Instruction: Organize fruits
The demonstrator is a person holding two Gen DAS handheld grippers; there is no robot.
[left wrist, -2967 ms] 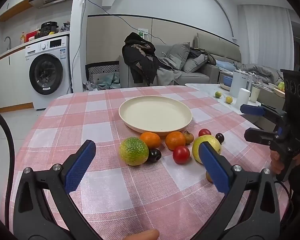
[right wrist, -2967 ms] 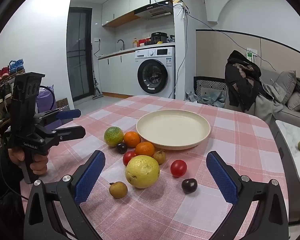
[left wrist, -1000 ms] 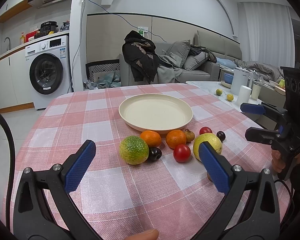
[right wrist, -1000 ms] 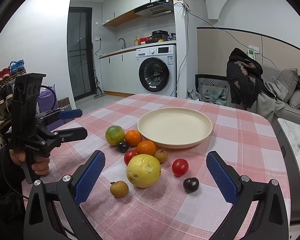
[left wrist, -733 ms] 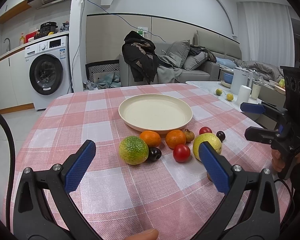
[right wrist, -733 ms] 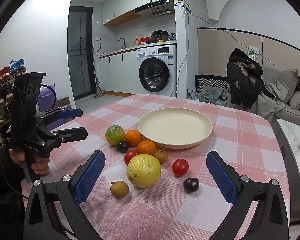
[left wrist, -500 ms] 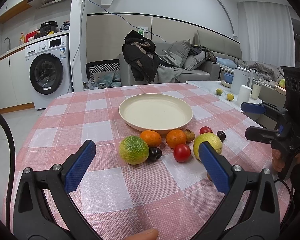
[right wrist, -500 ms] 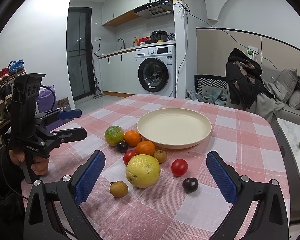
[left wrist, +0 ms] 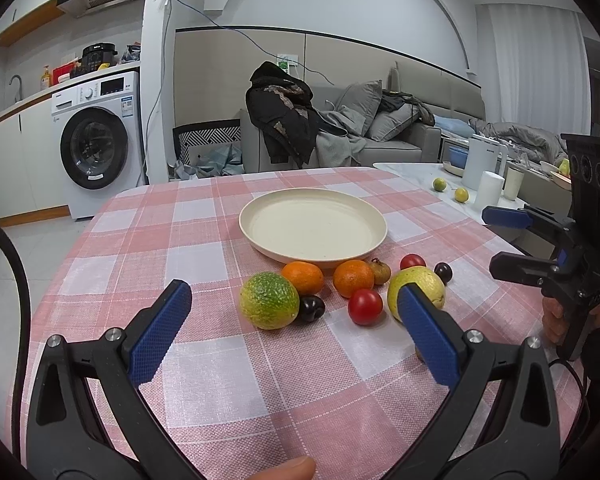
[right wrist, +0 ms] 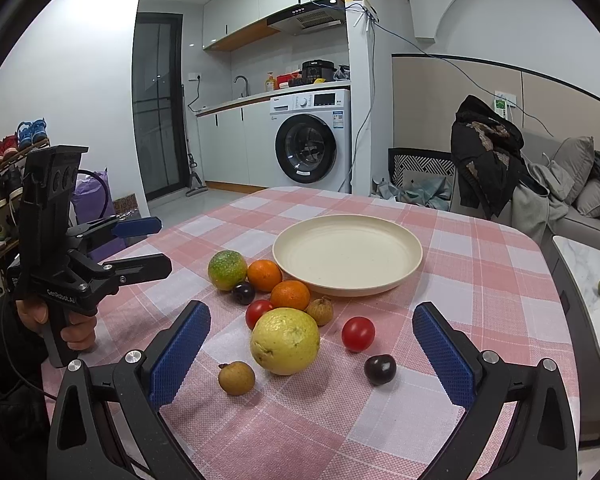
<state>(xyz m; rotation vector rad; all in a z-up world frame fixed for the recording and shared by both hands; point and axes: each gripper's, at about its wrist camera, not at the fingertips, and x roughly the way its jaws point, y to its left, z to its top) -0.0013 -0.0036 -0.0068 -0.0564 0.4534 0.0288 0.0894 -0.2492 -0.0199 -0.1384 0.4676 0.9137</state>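
Pink-and-white checked cloth (left wrist: 204,232) covers the table, with a round cream plate (left wrist: 313,229) lying flat mid-table. Just near of it cluster a green-yellow citrus (left wrist: 269,305), two oranges (left wrist: 303,277), red tomatoes (left wrist: 365,306), dark plums (left wrist: 311,309) and a large yellow citrus (right wrist: 285,340). The left gripper (left wrist: 294,338) and right gripper (right wrist: 311,354) hover near, fingers wide, holding nothing.

Right tongs (right wrist: 311,346) agape, fruits beside cream plate (right wrist: 404,276)
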